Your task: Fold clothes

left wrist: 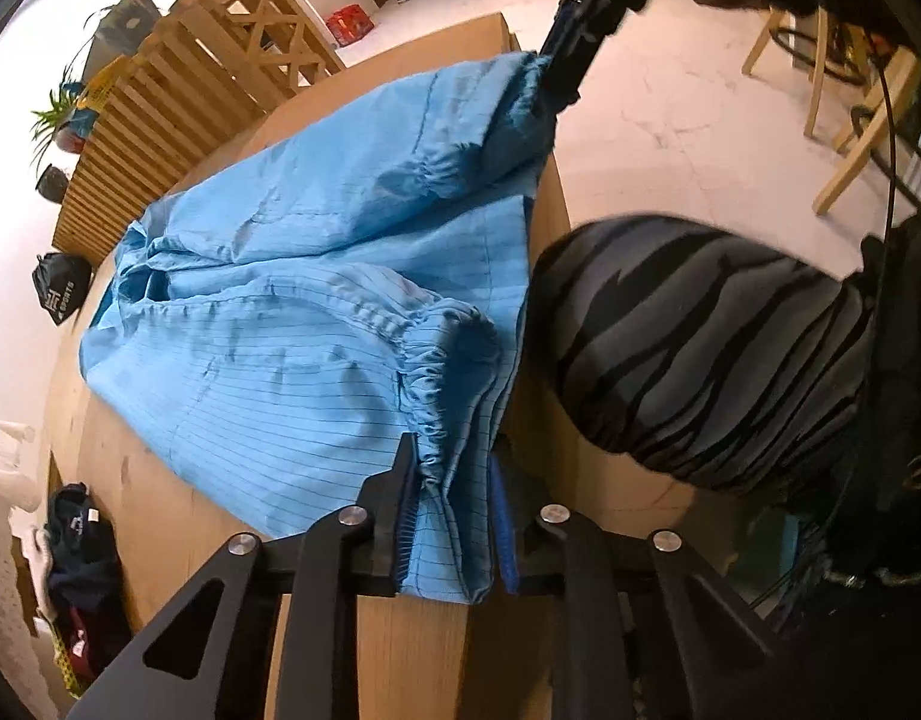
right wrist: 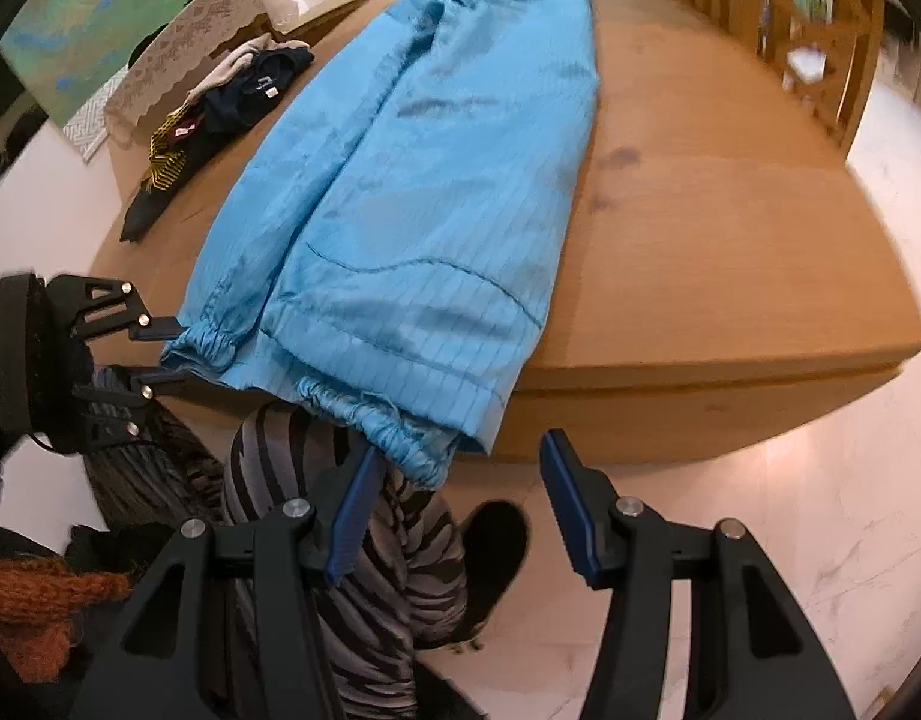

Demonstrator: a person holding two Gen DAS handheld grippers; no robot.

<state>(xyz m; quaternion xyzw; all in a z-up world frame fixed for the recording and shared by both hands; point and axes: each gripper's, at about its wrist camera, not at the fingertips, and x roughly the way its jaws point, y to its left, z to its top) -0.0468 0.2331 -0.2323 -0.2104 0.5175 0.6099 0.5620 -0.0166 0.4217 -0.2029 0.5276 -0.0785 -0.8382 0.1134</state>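
A light-blue striped garment (left wrist: 316,276) lies flat on the wooden table (left wrist: 160,510), its elastic hem and cuffs at the near edge. My left gripper (left wrist: 451,456) is shut on the hem corner beside a gathered cuff (left wrist: 442,360). The right wrist view shows the same garment (right wrist: 418,192) lengthwise, with the left gripper (right wrist: 175,351) pinching its left corner. My right gripper (right wrist: 460,450) stands open just off the table edge, its left finger by the cuff (right wrist: 400,438) that hangs over the edge. From the left wrist view the right gripper (left wrist: 556,84) is at the garment's far corner.
A person's leg in grey-and-black striped trousers (right wrist: 340,540) stands against the table edge, with a black shoe (right wrist: 496,540) on the floor. Dark clothes (right wrist: 244,90) are piled at the table's far left. A slatted wooden bench (left wrist: 160,108) runs behind the table. Chairs (left wrist: 850,120) stand on the white floor.
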